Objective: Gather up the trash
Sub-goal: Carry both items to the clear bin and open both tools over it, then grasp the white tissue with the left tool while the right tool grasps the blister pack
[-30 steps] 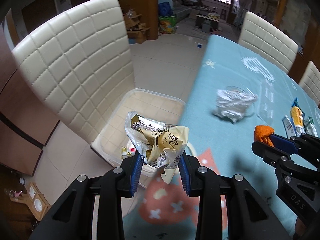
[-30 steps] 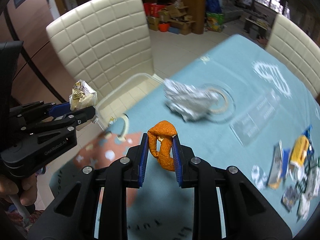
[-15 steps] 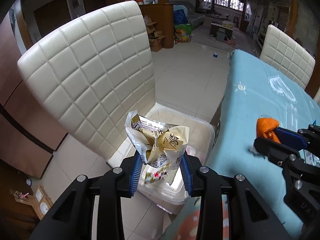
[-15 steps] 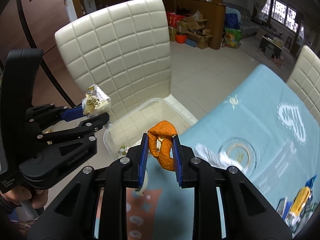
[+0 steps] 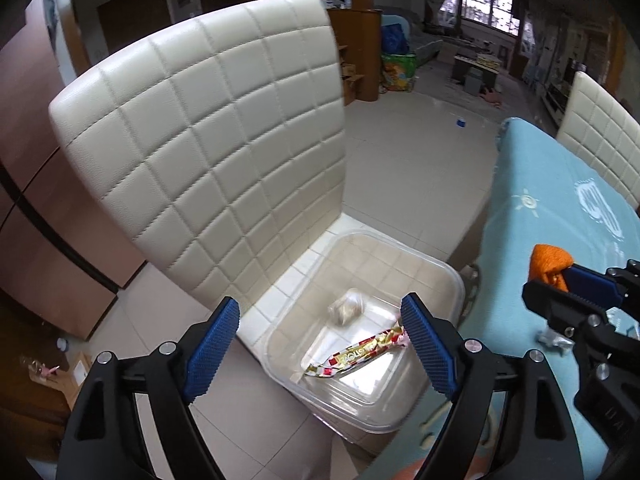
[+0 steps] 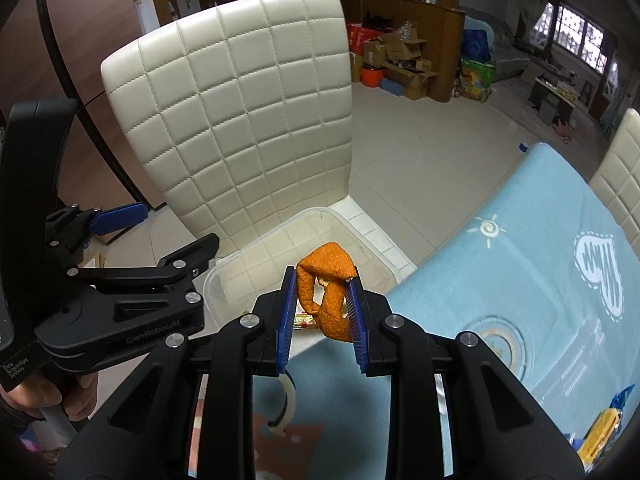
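Note:
A clear plastic bin (image 5: 450, 272) stands on the seat of a cream quilted chair (image 5: 200, 140). My left gripper (image 5: 318, 306) hangs over it with its jaws opening wide and nothing between them. Below it, inside the bin, is the crumpled cream wrapper (image 5: 346, 306), blurred, beside a red and gold candy wrapper (image 5: 360, 354). My right gripper (image 6: 322, 276) is shut on a piece of orange peel (image 6: 328, 284) above the bin's near rim (image 6: 208, 284). The left gripper (image 6: 180, 224) shows at the left of the right wrist view, held by a hand (image 6: 40, 396).
The table with a light blue cloth (image 6: 520, 260) runs along the right, its edge close to the bin. Several snack wrappers (image 6: 604, 428) lie on it at the lower right. A second cream chair (image 5: 600, 128) stands behind the table. Tiled floor lies beyond the chair.
Both grippers swung left from the table to over the bin. The left jaws opened and let go of the crumpled cream wrapper, now down in the bin. The right still grips the peel.

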Motion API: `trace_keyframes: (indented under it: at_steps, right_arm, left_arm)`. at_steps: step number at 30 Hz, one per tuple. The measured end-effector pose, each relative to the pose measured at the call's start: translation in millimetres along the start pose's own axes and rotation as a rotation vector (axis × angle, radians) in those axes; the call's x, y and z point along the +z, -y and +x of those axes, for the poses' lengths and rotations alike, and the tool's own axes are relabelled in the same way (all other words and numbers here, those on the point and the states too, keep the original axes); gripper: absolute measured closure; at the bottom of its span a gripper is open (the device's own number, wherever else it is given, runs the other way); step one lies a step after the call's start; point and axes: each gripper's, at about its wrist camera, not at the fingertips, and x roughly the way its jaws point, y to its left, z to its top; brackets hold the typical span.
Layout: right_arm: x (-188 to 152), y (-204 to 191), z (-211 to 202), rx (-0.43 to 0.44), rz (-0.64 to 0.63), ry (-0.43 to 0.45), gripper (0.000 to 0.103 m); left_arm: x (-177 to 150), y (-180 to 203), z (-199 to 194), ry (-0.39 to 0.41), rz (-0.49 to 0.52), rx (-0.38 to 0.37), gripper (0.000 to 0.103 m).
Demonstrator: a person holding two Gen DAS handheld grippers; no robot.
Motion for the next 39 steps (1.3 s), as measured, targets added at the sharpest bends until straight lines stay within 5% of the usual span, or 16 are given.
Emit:
trace_keyframes:
  at_steps: [7,10,27,39]
  right_arm:
    - [8.2,-3.7,9.6,0.017,0.008,-0.008,0.072]
    - [7.0,3.7,8.1,0.024,0.058,0.0,0.023]
    - [-32.9,43.7,-35.2,-0.1,0.167,0.015,0.024]
    - [-115.1,98.4,-92.8,-0.256,0.361,0.009,0.024]
  left_arm:
    - [-2.8,-21.7,5.3,-0.02,-0.057,0.04,0.022]
    - [-5.1,-23.3,7.0,-0.031,-0.065,0.034,0.022]
    - [-6.3,20.7,-10.0,-0.025,0.019,-0.076,0.022]
    - [-26.8,101.8,-41.2,-0.027,0.209,-0.224,0.022]
